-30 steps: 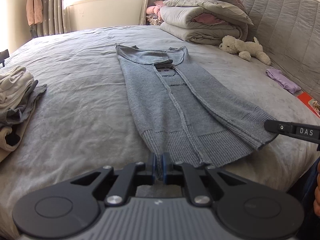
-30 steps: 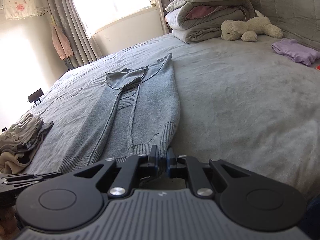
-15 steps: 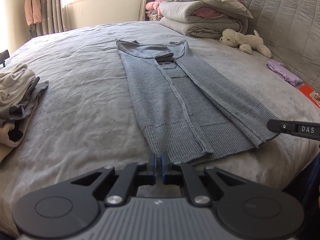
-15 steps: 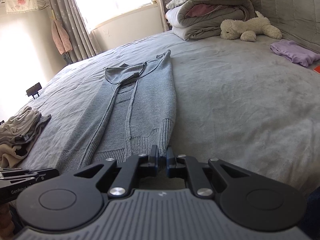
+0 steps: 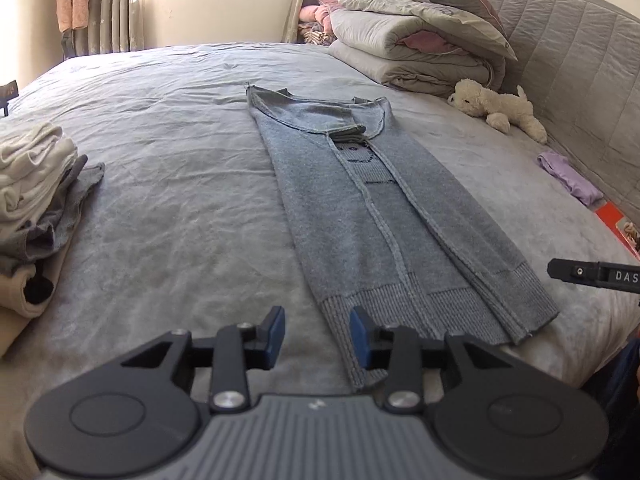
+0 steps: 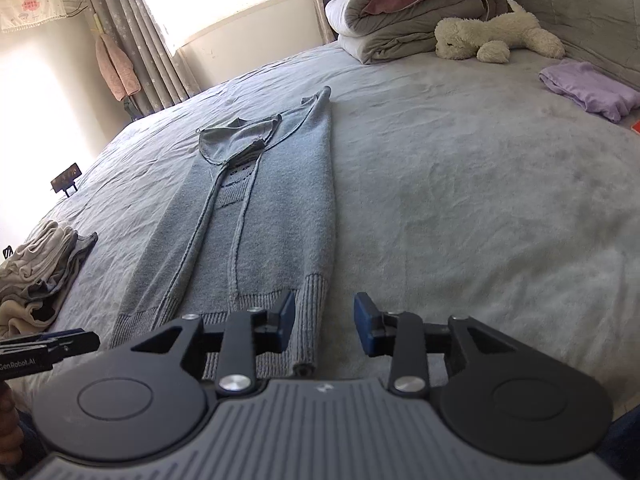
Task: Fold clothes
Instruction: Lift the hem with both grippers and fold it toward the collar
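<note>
A grey-blue knitted sweater (image 5: 384, 216) lies flat on the bed, folded lengthwise into a long strip, its ribbed hem toward me. My left gripper (image 5: 317, 336) is at the hem's left corner. Its jaws are opening, and the corner lies loose between the blue pads, close to the right one. My right gripper (image 6: 325, 324) is at the hem's right corner (image 6: 312, 320). Its jaws are opening too, the ribbing resting beside the left pad without being pinched. Each gripper's tip shows in the other's view: the right gripper (image 5: 592, 274) and the left gripper (image 6: 48, 346).
A pile of folded clothes (image 5: 32, 184) sits at the bed's left edge. Stacked quilts (image 5: 420, 52), a white plush toy (image 5: 496, 108) and a purple garment (image 5: 568, 176) lie along the padded headboard (image 5: 580, 60). Bare grey bedsheet (image 6: 460, 200) spreads right of the sweater.
Both grippers were shut on the hem corners and now stand open, the hem let go onto the bed. Both drew back a little toward the bed's near edge.
</note>
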`<state>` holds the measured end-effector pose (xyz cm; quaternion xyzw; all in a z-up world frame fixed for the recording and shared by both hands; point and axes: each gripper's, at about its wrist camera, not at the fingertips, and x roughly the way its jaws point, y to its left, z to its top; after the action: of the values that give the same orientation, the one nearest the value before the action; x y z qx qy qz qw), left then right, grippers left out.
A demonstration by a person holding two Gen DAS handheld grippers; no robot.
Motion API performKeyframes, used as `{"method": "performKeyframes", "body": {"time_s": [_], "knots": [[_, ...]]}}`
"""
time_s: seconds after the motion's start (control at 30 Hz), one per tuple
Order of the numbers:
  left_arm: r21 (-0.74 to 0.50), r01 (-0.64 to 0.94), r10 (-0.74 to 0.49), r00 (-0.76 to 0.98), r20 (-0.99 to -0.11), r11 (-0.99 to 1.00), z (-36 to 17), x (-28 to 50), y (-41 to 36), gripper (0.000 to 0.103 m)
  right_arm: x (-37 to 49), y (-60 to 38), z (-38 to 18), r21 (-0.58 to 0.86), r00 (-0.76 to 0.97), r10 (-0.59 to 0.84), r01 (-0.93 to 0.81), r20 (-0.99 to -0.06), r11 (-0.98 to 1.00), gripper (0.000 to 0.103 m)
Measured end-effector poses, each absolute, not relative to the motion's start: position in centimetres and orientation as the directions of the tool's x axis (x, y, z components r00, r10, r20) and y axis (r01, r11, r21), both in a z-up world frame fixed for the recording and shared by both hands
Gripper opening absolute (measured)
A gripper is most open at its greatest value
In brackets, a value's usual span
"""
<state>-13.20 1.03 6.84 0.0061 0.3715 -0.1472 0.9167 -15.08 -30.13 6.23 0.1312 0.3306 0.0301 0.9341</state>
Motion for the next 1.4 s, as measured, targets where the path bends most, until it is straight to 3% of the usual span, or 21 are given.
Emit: {"method": "performKeyframes", "body": {"time_s": [0.3,0.47,0.57,0.9,1.13,1.17,1.2,1.4], "knots": [[0.049,0.266,-0.173,0.747,-0.641,0.963,11.0,-4.4,-0.8,0.039,-7.4,-30.8,10.7,0.233,0.758,0.255,-0.139,-0.6,0.962,0.037],[-0.03,0.184,-0.162,0.764,-0.625,0.983,12.6,3.1,-0.6,0.04,-0.5,-31.3,12.3,0.265,0.74,0.307,-0.179,-0.598,0.947,0.037],[-0.07,0.119,-0.137,0.771,-0.622,0.99,12.3,7.6,-0.8,0.048,4.0,-30.8,12.6,0.279,0.717,0.346,-0.216,-0.605,0.936,0.037],[-0.014,0.02,-0.024,0.772,-0.635,1.0,6.9,19.0,-2.8,0.052,18.5,-27.3,7.3,0.12,0.739,0.251,-0.227,-0.625,0.966,0.037],[0.014,0.019,-0.005,0.771,-0.637,1.0,3.2,22.8,-2.8,0.052,23.0,-25.1,3.5,0.099,0.737,0.259,-0.254,-0.625,0.962,0.036],[0.027,0.027,-0.003,0.773,-0.635,0.999,2.8,22.9,-2.9,0.052,23.2,-24.6,3.1,0.069,0.74,0.24,-0.254,-0.629,0.965,0.026],[0.052,0.037,0.003,0.781,-0.625,0.998,2.6,22.7,-3.2,0.053,23.3,-24.0,2.8,0.033,0.745,0.224,-0.262,-0.628,0.965,0.008],[0.125,0.06,0.023,0.818,-0.575,0.99,3.3,21.8,-3.4,0.048,21.4,-23.3,4.0,-0.075,0.832,0.163,-0.237,-0.53,0.969,0.002]]}}
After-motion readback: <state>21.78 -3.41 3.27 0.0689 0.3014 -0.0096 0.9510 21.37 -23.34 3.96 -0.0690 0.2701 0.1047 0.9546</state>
